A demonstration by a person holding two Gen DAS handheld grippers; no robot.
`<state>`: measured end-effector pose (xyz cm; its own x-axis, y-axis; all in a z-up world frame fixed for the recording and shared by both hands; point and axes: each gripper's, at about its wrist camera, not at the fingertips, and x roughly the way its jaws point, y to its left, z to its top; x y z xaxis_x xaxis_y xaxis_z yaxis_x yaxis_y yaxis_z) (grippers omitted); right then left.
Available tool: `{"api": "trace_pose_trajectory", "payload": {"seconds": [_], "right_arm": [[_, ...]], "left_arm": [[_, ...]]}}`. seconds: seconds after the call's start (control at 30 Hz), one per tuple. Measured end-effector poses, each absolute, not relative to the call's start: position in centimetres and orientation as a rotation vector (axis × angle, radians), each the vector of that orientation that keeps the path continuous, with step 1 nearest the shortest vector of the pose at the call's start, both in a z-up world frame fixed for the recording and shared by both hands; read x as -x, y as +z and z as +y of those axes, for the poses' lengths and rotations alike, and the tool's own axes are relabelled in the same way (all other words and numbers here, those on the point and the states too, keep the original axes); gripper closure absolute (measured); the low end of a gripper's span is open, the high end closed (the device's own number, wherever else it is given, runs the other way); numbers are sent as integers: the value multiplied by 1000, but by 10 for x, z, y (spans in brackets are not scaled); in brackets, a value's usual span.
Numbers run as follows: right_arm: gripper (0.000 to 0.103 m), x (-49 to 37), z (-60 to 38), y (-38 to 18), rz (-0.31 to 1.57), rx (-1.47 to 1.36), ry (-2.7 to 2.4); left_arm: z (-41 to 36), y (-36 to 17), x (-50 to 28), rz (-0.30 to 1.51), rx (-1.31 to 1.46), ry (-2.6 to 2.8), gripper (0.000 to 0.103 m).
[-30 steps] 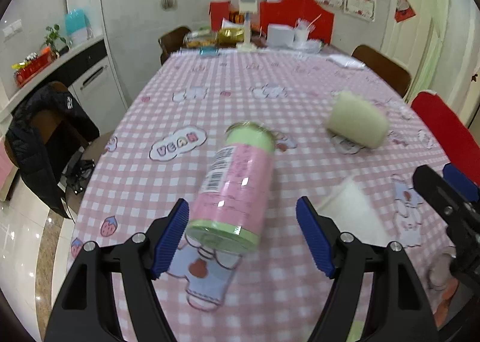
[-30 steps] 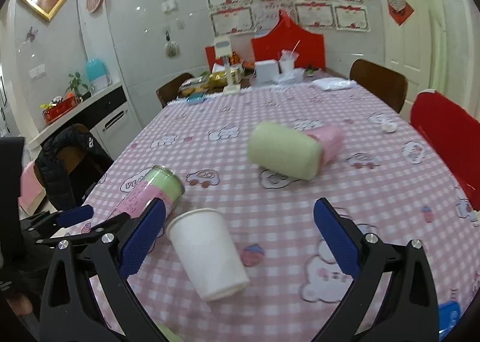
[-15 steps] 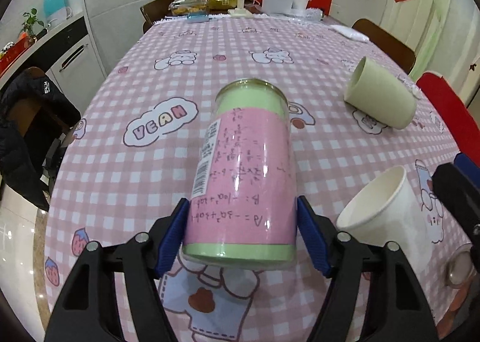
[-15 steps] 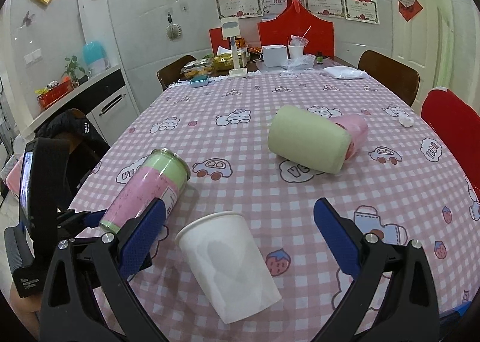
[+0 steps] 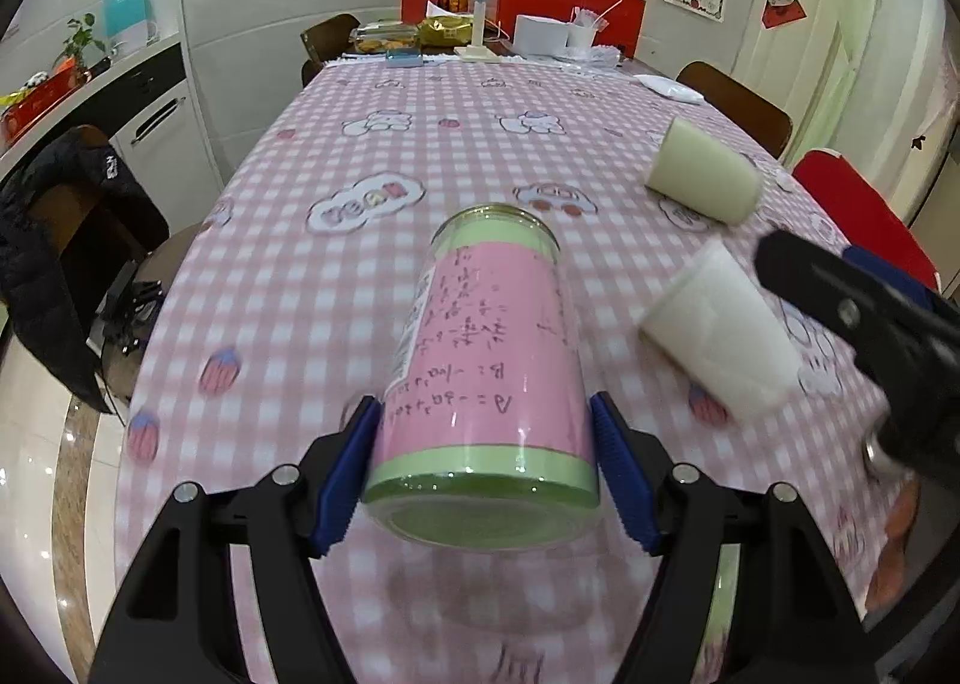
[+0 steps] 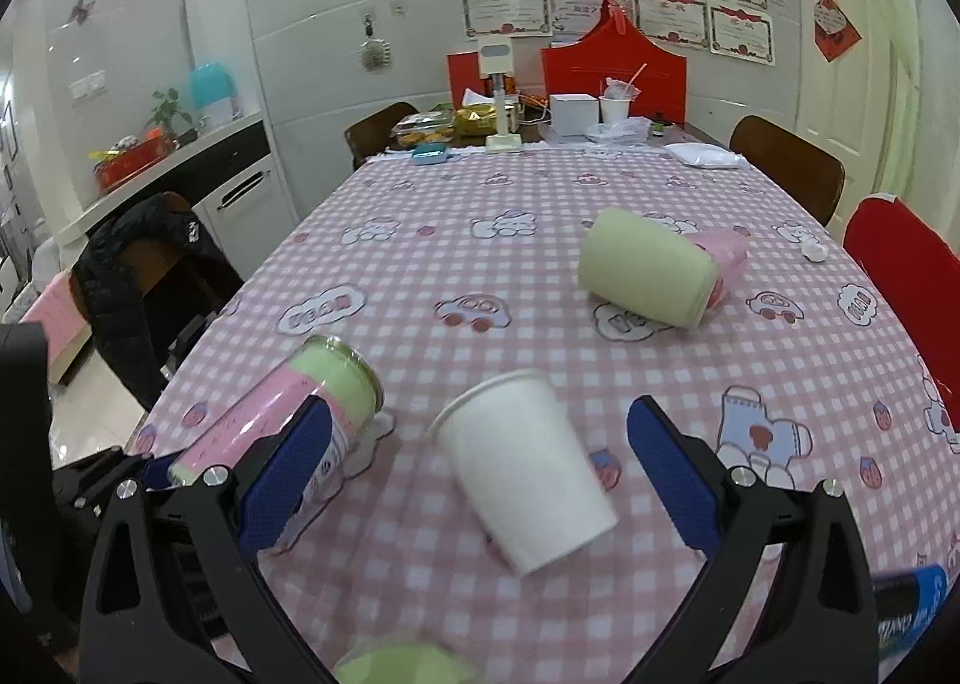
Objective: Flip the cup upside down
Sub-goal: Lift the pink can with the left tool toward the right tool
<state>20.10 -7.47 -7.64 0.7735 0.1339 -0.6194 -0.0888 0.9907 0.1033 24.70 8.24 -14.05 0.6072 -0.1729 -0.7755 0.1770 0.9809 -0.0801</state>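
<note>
a: left gripper (image 5: 483, 465), condition?

b: clamped on the pink and green cup (image 5: 489, 378). both blue pads (image 5: 345, 471) press its sides near the green band at the near end. the cup is tilted, near end toward the camera, far end pointing out over the table (image 5: 372, 288). from the right wrist view the same cup (image 6: 282, 414) slants with its far rim raised off the cloth; whether its near end touches the cloth i cannot tell.

a: right gripper (image 6: 477, 474)?

b: jaws spread wide, holding nothing. the white paper cup (image 6: 528, 468) lies on its side between the two fingers, touching neither. its wide mouth points away from the camera and a little left, its narrow base toward the camera.

a: relation between the two cups?

b: the paper cup sits just right of the pink and green cup, apart from it. in the left wrist view the paper cup (image 5: 720, 336) lies right of the held cup, with the right gripper's black frame just beyond it at the frame edge.

a: other items on the table?

b: a pale green cup (image 6: 648, 276) lies on its side farther back on the right, well apart from both grippers. something pink (image 6: 723, 258) lies against its far end; i cannot tell what. boxes and clutter stand at the far end of the table, too small to list.

a: surroundings?

b: a black jacket (image 6: 144, 258) hangs over a chair at the left edge of the table.
</note>
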Motion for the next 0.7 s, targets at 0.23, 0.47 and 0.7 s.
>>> {"api": "trace_pose_trajectory", "payload": {"seconds": [0.23,0.47,0.7], "right_arm": [[8,-176,-56,-77,708,-56,137],[8,-166,-38,-79,731,-44,157],[8,-170,-32,-79,751,-66,170]], "left_arm": [[98,-147,-200,899,10,-220,33],[107,-156,-186,918,55,-253,33],[121,-160,-189,945,144,-284,33]]}}
